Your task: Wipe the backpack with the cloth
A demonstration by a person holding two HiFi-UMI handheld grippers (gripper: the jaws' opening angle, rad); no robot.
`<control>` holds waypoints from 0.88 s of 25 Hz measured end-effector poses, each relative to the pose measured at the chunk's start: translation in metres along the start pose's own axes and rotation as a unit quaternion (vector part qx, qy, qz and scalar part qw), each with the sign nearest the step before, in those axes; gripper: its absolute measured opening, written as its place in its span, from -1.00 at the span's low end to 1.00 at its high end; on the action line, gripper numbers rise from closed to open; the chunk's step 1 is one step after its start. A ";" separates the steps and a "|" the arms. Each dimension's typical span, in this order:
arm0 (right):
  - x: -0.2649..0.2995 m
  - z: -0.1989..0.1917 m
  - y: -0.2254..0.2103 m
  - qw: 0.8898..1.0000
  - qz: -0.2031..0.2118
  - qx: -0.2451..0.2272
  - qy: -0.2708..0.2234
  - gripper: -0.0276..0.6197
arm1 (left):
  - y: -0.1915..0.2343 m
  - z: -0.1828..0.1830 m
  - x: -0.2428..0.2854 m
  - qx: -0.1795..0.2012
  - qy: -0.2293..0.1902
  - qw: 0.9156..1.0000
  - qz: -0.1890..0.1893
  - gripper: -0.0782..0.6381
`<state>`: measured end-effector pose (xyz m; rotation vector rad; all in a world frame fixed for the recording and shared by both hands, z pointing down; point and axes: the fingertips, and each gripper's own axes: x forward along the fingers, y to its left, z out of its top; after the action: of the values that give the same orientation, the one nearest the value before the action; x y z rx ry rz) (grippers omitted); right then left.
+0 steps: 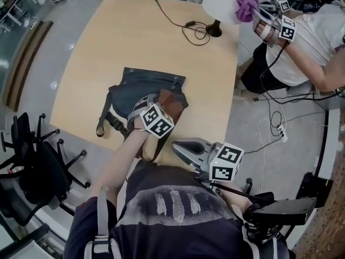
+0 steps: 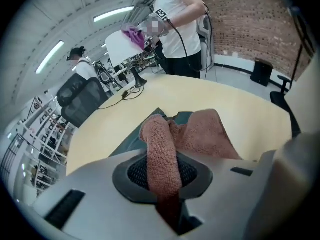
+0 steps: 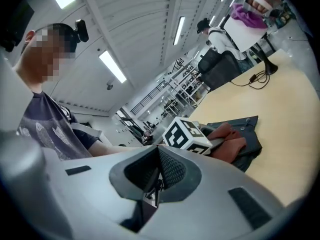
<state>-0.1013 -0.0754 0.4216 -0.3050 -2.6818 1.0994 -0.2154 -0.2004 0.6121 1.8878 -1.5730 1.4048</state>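
A dark grey-blue backpack (image 1: 141,88) lies flat on the tan table (image 1: 129,36), straps toward the near left. A brown terry cloth (image 1: 172,104) rests on the backpack's near right corner. My left gripper (image 1: 164,109) is shut on that cloth. In the left gripper view a strip of the cloth (image 2: 161,159) runs between the jaws, and the rest is bunched on the backpack (image 2: 131,145). My right gripper (image 1: 182,147) hovers at the table's near edge, right of the backpack, shut with nothing in it (image 3: 157,182). In its view the cloth (image 3: 229,141) and backpack (image 3: 251,145) lie ahead.
A second person (image 1: 312,36) stands past the table's far right corner, holding grippers with a purple cloth (image 1: 248,4) against a white lamp shade (image 1: 221,2). A black cable (image 1: 186,26) lies on the far table. Black office chairs (image 1: 32,166) stand left.
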 end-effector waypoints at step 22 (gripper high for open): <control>0.098 0.002 0.004 0.997 -0.072 0.017 0.010 -0.91 | 0.177 -0.274 -0.063 -0.228 0.105 0.957 0.148 -0.62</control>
<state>-0.1947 -0.0471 0.4306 -0.1138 -2.6167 1.0923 -0.4955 -0.0230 0.6303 1.2368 -1.9218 1.1684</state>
